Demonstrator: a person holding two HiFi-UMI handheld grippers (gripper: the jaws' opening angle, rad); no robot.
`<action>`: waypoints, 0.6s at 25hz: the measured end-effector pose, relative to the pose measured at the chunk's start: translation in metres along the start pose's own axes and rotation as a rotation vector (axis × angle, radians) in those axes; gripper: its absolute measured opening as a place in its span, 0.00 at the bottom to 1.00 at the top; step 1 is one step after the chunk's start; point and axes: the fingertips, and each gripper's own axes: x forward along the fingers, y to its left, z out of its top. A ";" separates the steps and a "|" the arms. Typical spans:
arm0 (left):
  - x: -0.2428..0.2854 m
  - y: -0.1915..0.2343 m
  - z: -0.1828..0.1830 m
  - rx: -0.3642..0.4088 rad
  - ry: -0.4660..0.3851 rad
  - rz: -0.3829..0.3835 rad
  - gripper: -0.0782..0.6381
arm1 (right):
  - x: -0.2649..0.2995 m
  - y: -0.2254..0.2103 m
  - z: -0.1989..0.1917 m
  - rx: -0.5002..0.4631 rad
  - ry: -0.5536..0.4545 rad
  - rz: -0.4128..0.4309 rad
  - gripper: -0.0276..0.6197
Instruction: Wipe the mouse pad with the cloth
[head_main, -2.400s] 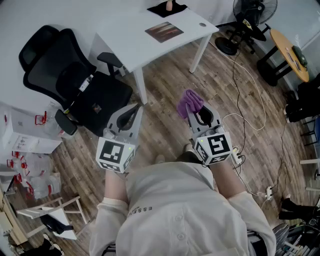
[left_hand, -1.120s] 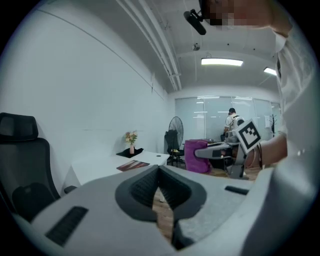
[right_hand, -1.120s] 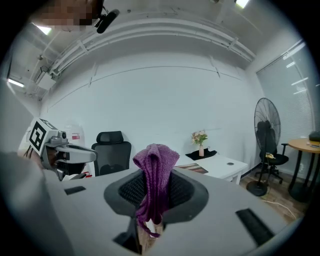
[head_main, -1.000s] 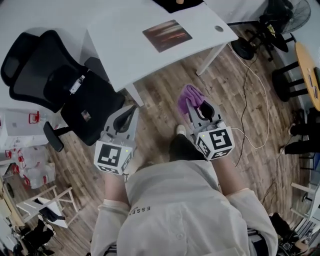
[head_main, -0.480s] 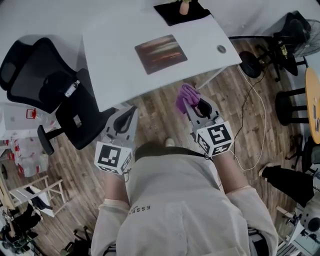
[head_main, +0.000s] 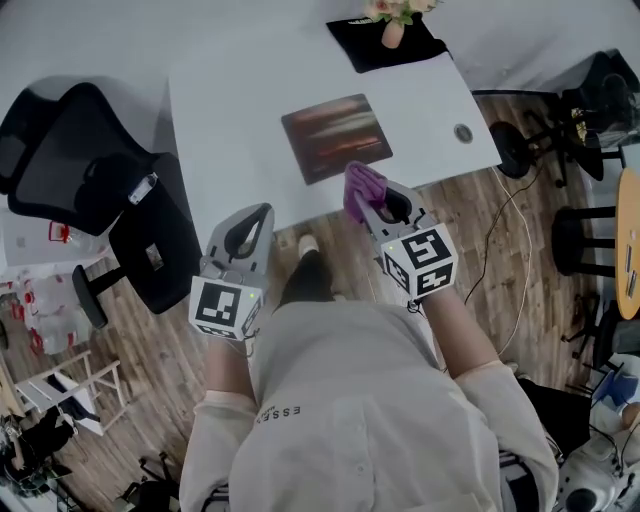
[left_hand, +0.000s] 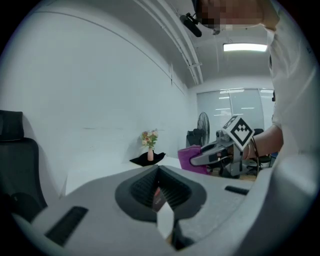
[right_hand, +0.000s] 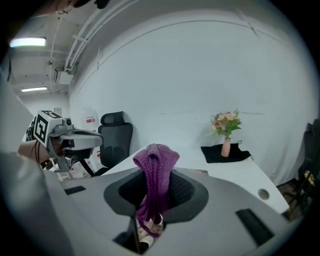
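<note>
Head view — cloth (head_main: 362, 185) nearer mouse pad (head_main: 335, 135)

The mouse pad (head_main: 336, 136) is lying on the desk (head_main: 230, 100), with the vase (head_main: 393, 32) standing behind it. My right gripper (head_main: 372, 205) is holding the cloth (head_main: 360, 183) just before the pad, and the chair (head_main: 95, 175) is sitting left.

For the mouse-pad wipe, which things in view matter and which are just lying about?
Job: purple cloth, clamped in the right gripper; mouse pad; white desk under it.
Lying about: flower vase, black mat, office chair.
</note>
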 end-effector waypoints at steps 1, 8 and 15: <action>0.009 0.012 0.000 0.004 -0.005 -0.003 0.11 | 0.016 -0.002 0.005 -0.010 0.012 0.014 0.19; 0.065 0.088 -0.011 -0.016 -0.002 0.011 0.11 | 0.116 -0.016 0.020 -0.037 0.147 0.102 0.19; 0.091 0.128 -0.030 -0.091 0.024 0.006 0.11 | 0.193 -0.019 0.006 -0.038 0.309 0.189 0.19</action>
